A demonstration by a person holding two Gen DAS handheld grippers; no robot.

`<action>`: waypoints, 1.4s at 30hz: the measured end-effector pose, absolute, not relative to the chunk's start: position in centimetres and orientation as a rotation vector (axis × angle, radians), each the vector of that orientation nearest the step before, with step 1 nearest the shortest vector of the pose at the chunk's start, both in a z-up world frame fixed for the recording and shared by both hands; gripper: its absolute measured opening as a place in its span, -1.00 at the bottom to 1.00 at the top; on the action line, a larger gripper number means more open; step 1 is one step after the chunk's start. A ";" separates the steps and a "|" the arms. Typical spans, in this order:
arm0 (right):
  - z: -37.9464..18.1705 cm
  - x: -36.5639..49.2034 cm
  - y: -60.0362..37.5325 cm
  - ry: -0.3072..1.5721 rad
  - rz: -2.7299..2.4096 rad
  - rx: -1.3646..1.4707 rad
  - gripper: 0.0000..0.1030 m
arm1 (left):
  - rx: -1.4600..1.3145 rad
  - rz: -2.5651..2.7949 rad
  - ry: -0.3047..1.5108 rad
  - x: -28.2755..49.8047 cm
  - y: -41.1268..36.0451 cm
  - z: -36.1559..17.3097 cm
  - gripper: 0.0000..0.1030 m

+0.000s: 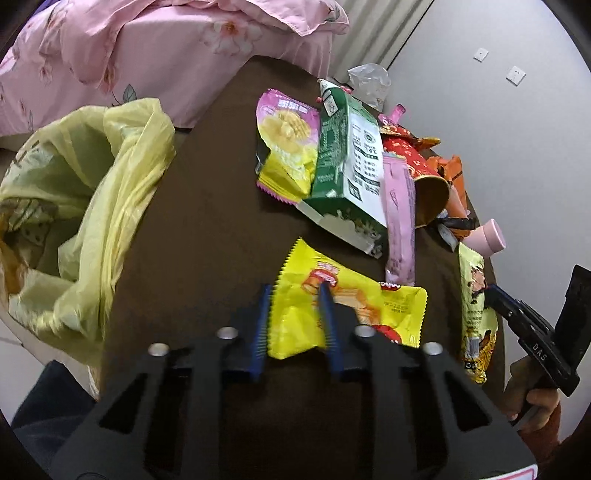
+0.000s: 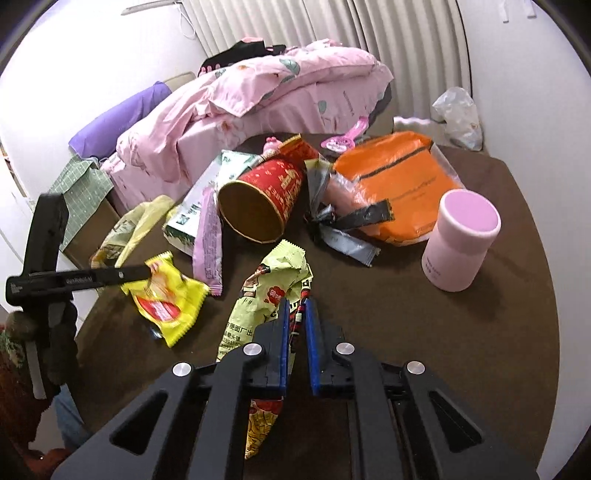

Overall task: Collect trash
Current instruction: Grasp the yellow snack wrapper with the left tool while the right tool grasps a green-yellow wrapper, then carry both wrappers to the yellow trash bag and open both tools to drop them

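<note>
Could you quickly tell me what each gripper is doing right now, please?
Left gripper: shut on the yellow snack wrapper.
Right gripper: shut on the green snack bag.

A dark brown table [image 2: 480, 350] stands beside a bed under a rumpled pink floral duvet [image 2: 258, 92]. A purple pillow [image 2: 110, 125] lies against the wall, pleated curtains [image 2: 332, 26] behind.

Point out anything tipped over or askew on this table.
The red paper cup lies on its side among the wrappers, open mouth facing the right wrist camera. The pink bottle stands upright.
</note>
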State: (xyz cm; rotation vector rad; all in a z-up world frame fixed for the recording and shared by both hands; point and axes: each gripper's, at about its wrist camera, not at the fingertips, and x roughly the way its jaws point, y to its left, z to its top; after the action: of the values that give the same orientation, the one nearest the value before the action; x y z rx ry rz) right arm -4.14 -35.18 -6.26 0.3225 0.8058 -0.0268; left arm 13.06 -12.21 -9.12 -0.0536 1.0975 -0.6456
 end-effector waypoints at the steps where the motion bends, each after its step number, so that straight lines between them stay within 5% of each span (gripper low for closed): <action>1: -6.1 -4.1 -35.1 0.800 -0.023 0.321 -0.80 | -0.060 -0.654 1.097 12.8 -12.1 -9.1 -0.80; 16: -4.4 -4.3 -34.3 0.790 0.024 0.299 -0.84 | -0.002 -0.649 0.854 7.8 -10.4 -3.0 -0.96; 18: -5.2 -4.4 -34.8 0.817 0.017 0.343 -0.63 | -0.021 -0.646 0.866 7.7 -10.0 -3.1 -0.96; 20: -5.8 -4.5 -34.7 0.821 0.034 0.347 0.18 | -0.028 -0.640 0.881 7.8 -9.9 -3.5 -0.96; 30: -8.6 -0.2 -34.5 1.029 0.016 0.315 0.19 | -0.120 -0.599 0.935 8.8 -7.3 -5.6 -0.96; 34: -9.0 1.5 -33.6 1.083 0.065 0.251 -0.22 | -0.117 -0.599 0.898 8.4 -7.0 -4.9 -0.96; 42: -3.7 -1.1 -31.5 0.839 0.100 0.123 -0.32 | -0.098 -0.584 0.828 7.5 -6.5 -3.1 -0.96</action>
State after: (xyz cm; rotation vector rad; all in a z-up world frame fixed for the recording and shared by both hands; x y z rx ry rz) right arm -1.11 -31.52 -3.69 0.1225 0.8390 0.0999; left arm 7.52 -6.53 -3.13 -0.0975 0.8281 -0.5839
